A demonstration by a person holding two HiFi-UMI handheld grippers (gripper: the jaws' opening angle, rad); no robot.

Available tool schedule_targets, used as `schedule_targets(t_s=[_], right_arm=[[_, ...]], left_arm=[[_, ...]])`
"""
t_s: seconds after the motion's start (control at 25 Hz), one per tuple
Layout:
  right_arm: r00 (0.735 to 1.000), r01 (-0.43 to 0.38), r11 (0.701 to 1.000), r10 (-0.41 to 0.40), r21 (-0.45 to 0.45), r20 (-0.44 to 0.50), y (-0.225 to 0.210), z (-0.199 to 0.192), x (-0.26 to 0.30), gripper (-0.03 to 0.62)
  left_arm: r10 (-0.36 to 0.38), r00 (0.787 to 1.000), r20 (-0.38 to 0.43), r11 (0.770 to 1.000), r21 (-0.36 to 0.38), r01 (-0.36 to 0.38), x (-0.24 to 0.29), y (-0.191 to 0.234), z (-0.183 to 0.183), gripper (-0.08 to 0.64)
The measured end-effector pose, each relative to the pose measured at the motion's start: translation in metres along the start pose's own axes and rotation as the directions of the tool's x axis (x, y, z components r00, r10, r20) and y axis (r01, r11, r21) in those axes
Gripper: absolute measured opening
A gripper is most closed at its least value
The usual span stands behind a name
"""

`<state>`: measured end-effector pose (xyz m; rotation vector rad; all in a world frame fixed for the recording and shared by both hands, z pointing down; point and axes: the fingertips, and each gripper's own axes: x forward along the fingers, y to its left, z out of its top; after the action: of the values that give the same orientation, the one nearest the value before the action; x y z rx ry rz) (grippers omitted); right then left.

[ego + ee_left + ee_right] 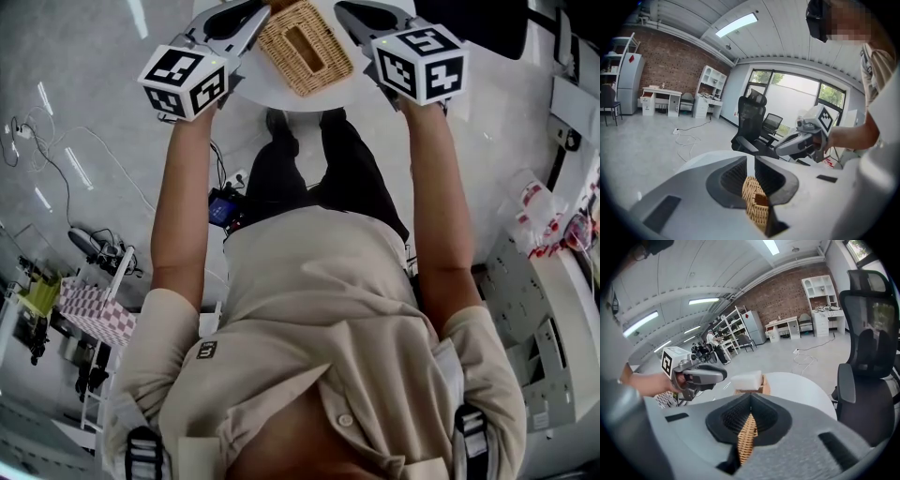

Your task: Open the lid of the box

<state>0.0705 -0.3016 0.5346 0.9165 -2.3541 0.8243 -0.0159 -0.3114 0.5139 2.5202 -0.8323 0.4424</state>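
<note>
Beige shirt front and both bare forearms fill the lower head view. Beyond them the left gripper and right gripper meet over a white round table. Between their tips sits a tan woven wicker lid with a rectangular slot. One claw takes each opposite side, evidently so that the lid comes up level rather than tipping.

Left gripper view: the jaws are closed on one edge of the wicker lid, and the weave is seen pinched between the dark ribbed pads. The right gripper shows opposite, across the lid. A black mesh office chair stands behind, clear of the work.

Right gripper view: the jaws are clamped on the other edge of the lid, which is seen edge-on as a thin strip of weave between the pads. Past the jaws, on the table, stands a small wicker box with a white block showing at its top. The left gripper's nose is just beside it.

Judgement: with the box's contents exposed and the lid carried by both claws, the lid appears already off its box. Whether it is fully clear cannot be told.
</note>
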Motion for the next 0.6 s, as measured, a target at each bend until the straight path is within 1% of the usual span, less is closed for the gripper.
schedule_targets(t_s=[0.24,0.36,0.6], right_arm=[[0.998,-0.037,0.999,0.038,0.033,-0.047,0.006,-0.026,0.019,0.02],[0.996,-0.047,0.998,0.05,0.05,-0.071,0.003,-0.035,0.029,0.031],[0.989,-0.071,0.994,0.081,0.084,-0.121,-0.002,-0.064,0.045,0.062]], left_arm=[[0.0,0.999,-0.035,0.999,-0.033,-0.001,0.004,0.003,-0.028,0.026],[0.0,0.999,-0.049,0.999,-0.047,-0.002,0.009,0.008,-0.037,0.053],[0.013,0.998,-0.057,0.998,-0.066,-0.017,0.02,0.013,-0.056,0.08]])
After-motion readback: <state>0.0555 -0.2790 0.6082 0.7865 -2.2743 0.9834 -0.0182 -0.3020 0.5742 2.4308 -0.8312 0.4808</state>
